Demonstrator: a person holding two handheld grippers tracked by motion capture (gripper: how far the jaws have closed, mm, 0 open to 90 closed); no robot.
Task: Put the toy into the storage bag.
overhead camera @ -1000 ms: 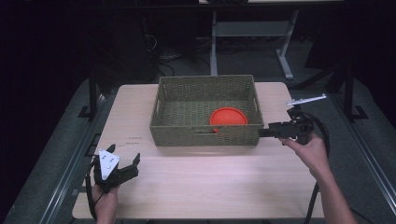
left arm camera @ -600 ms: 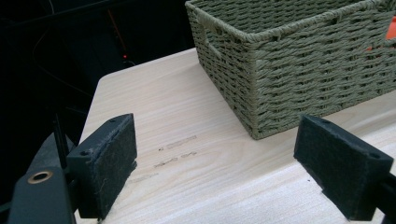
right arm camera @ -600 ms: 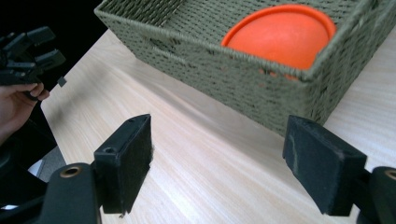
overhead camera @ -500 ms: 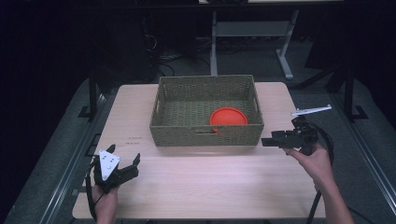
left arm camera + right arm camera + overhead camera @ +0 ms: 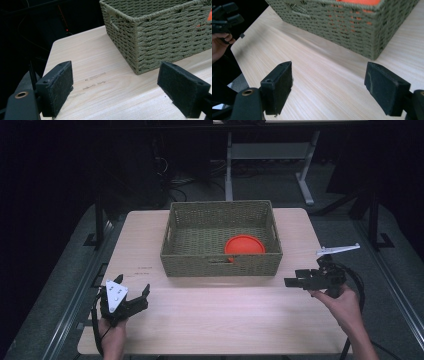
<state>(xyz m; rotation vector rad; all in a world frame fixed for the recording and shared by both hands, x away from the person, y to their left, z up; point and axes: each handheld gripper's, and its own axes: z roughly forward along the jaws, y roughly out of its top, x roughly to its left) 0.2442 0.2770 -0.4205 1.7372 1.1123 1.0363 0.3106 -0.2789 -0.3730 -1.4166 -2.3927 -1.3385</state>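
woven basket [image 5: 220,262] holds an orange plate [image 5: 244,244].

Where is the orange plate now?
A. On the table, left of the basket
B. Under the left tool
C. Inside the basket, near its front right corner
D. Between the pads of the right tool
C: the high view shows the orange plate lying inside the basket, toward the front right corner, and both tools are away from it over the table.

Plate [image 5: 244,244] in basket [image 5: 220,265], right side; basket on table [image 5: 210,320].
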